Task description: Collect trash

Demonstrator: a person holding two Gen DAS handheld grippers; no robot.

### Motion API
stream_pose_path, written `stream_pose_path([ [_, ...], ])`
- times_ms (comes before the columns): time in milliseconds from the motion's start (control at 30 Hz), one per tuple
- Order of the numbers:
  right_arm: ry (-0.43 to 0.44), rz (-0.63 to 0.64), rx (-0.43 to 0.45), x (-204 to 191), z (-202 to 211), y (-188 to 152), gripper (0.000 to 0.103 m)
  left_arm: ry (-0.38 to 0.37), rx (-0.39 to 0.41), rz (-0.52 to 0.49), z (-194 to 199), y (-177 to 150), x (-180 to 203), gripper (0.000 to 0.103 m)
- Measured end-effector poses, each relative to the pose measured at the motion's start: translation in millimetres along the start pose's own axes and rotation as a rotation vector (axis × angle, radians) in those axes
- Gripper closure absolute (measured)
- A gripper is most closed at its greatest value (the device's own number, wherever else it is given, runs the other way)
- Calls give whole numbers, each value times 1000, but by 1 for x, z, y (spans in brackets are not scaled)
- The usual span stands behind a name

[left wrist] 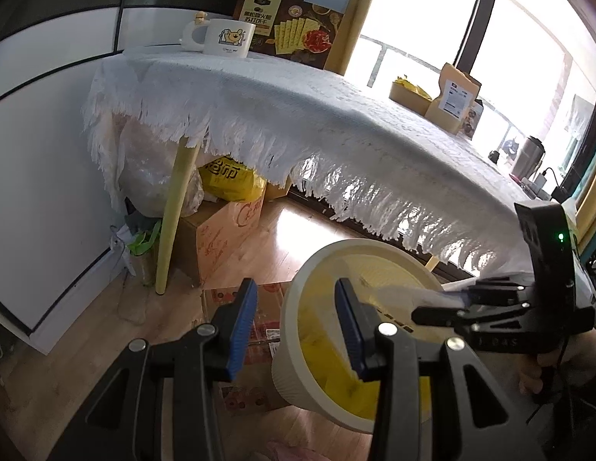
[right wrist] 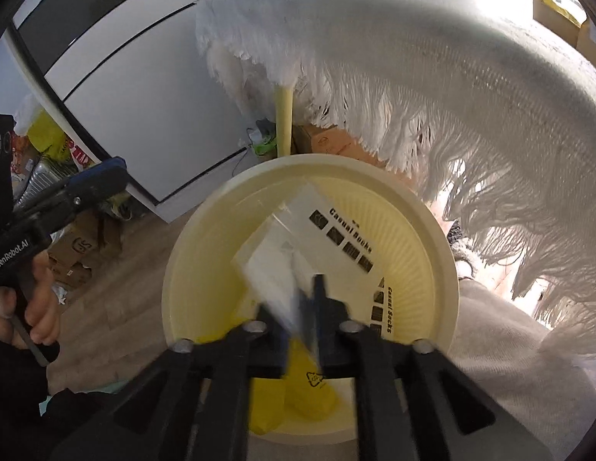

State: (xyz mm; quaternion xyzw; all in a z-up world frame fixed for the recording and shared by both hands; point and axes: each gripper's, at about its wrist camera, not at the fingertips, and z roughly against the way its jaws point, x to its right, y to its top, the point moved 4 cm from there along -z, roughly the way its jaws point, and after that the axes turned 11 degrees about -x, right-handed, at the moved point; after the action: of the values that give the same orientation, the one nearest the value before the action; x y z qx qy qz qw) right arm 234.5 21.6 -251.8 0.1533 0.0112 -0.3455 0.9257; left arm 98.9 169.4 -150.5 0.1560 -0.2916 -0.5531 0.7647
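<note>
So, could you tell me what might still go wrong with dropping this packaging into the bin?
The clear sock packaging sits between the right gripper fingers over the cream bin; it is broad and could catch on the rim. The left gripper straddles the bin wall, apparently without pinching it, so the bin could shift or tip.

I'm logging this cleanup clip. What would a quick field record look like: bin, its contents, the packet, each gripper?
bin: cream, round, beside the table's fringed cloth
contents: yellow bag at the bottom
packet: clear "Casual Socks" wrapper over the bin mouth, blurred
right gripper: above the bin, jaws apart, packet between them
left gripper: straddles the bin rim, one finger inside and one outside; grip unclear
</note>
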Motion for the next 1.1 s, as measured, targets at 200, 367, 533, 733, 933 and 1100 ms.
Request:
stream_pose_path([
  [200,37,-24,51,4,21,-11,57,-1,19,-15,11,-1,8,60],
  [367,38,-29,89,4,37,-24,57,-4,31,-38,23,0,22,59],
  [533,46,-50,121,6,54,-44,57,-7,53,-63,36,-2,39,58],
  [733,37,-66,165,12,82,-70,57,-16,70,-98,49,-6,63,57],
  [933,22,-79,217,14,110,-92,57,-33,84,-149,61,-12,92,56],
  [1100,0,-88,274,17,141,-112,57,-49,105,-186,73,-14,114,55],
])
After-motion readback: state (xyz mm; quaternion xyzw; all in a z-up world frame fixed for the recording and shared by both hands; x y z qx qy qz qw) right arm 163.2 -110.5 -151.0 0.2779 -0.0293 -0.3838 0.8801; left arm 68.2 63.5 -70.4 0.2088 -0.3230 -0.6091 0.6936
